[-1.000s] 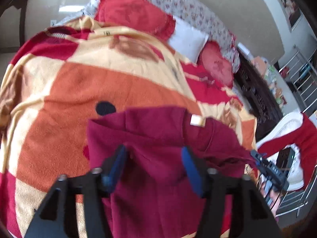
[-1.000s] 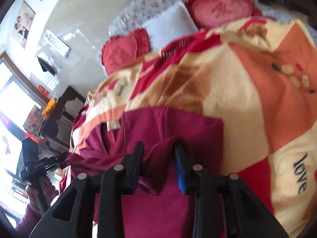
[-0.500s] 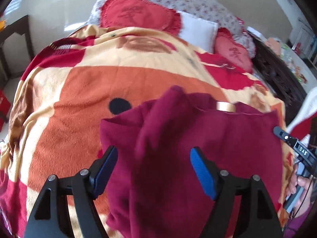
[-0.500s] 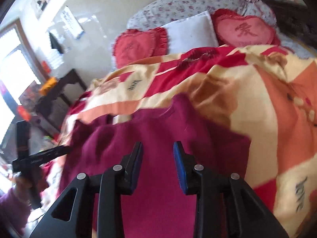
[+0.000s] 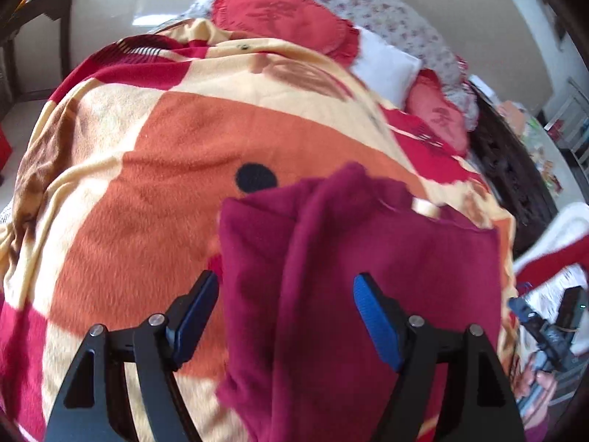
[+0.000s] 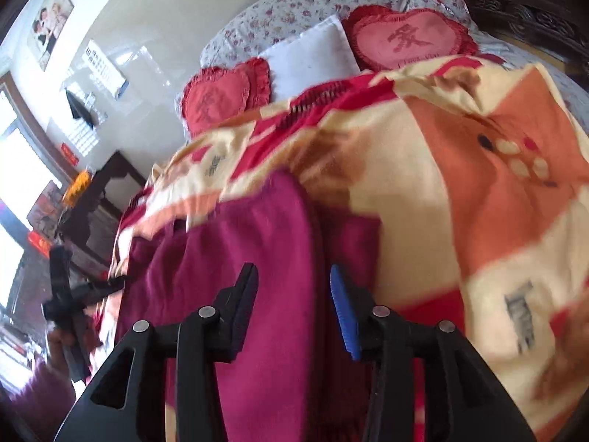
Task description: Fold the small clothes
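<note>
A dark maroon fleece garment point(image 5: 386, 265) lay on a plush blanket of orange, cream and red squares point(image 5: 154, 169) spread over a bed. In the left wrist view, the left gripper point(image 5: 285, 316) hovered over the garment's near left part with its jaws spread wide and released; a raised fold of the cloth ran up between the blue pads point(image 5: 375, 320) without either pad pressing on it. The gripper pointed steeply down toward the bed.

In the right wrist view, the right gripper point(image 6: 292, 311) also slanted down over the garment point(image 6: 257, 258). Its jaws were narrower and opening, with a ridge of the maroon cloth lying between them; neither finger visibly pressed on it. At the left edge of that view, the other gripper appeared as a blurred black tool held in a person's hand point(image 6: 60, 335).

A small pale label point(image 5: 425, 207) sat at the garment's neckline, too blurred to read. Two red heart-shaped ruffled cushions point(image 6: 408, 38) rested by a white pillow point(image 6: 313, 55); one bore a red Chinese character. Dark lettering on the blanket was smeared and unreadable.
</note>
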Tool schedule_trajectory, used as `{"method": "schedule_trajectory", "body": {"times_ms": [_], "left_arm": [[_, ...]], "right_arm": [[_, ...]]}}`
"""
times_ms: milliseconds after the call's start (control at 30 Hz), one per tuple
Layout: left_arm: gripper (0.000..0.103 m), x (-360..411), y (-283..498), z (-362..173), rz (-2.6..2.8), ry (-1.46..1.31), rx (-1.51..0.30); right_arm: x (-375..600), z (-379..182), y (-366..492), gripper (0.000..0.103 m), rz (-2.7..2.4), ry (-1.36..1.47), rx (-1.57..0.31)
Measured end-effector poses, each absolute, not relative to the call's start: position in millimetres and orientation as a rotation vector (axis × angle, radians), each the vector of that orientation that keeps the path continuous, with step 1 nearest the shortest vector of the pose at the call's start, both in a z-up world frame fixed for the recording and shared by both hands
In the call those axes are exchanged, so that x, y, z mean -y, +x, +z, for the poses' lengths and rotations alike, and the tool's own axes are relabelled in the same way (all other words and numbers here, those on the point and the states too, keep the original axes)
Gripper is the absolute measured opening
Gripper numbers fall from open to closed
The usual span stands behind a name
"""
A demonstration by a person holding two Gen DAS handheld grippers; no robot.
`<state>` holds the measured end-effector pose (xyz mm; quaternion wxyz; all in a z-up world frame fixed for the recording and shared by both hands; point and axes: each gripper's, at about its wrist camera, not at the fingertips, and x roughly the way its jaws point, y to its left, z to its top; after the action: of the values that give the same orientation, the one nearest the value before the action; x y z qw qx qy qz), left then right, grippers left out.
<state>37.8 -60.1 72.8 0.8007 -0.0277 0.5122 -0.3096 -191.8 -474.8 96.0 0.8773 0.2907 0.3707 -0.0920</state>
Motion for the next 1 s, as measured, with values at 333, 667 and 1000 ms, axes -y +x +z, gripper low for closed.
{"method": "schedule_trajectory", "body": {"times_ms": [333, 667, 1000], "left_arm": [[0.079, 22.8, -32.9, 54.0, -0.712, 0.025, -1.163], [0.078, 19.9, -51.0, 33.0, -0.65, 0.093, -1.18], [0.078, 47.3, -45.7, 71.1, -0.596, 0.166, -0.998]], "right_arm": [[408.1, 47.9, -233.8, 0.008, -0.13, 0.51, -0.928], [417.4, 54.3, -249.7, 0.0, -0.204, 0.513, -0.979], [421.0, 101.4, -236.7, 0.007, -0.268, 0.49, -0.85]]}}
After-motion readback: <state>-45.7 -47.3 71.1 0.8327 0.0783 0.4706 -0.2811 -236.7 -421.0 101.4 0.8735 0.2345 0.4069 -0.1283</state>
